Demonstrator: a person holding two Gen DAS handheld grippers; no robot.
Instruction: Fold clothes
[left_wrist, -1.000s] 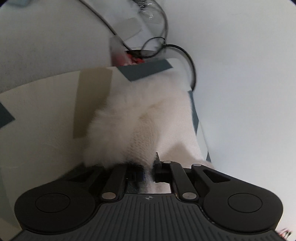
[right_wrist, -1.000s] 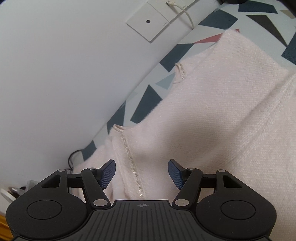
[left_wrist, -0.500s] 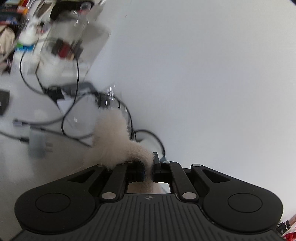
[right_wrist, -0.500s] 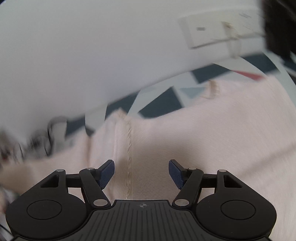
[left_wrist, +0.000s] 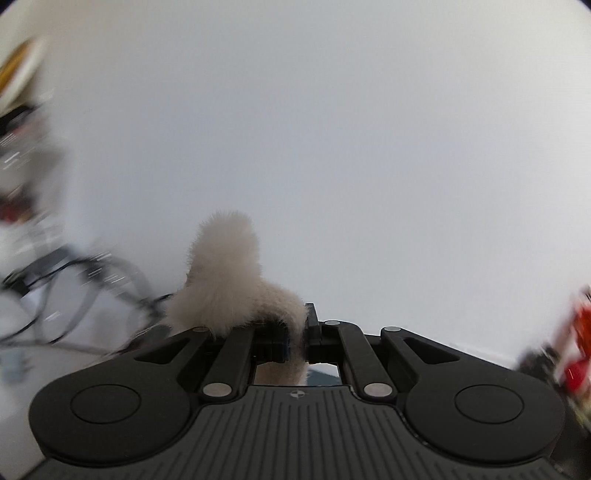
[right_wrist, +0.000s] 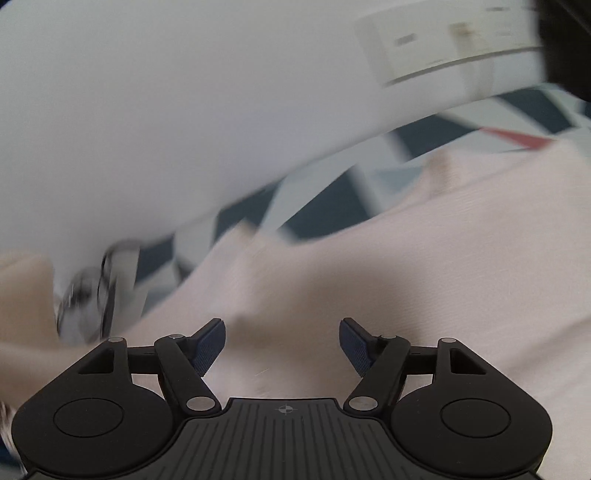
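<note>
While your left gripper pinches a fluffy corner of the sweater aloft, your right gripper opens empty above it; it sprawls unfolded across the patterned worktop.

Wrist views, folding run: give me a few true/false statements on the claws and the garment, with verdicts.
1. The left claw is shut on a fuzzy cream piece of the garment. True.
2. The right claw is clamped on the pale pink garment. False: its jaws are opening, pads apart, nothing pinched between them; the fabric lies beyond and below.
3. The garment lies on a plain white cloth. False: the surface has a dark blue, white and red geometric pattern.
4. A white wall plate shows at the upper right of the right wrist view. True.
</note>
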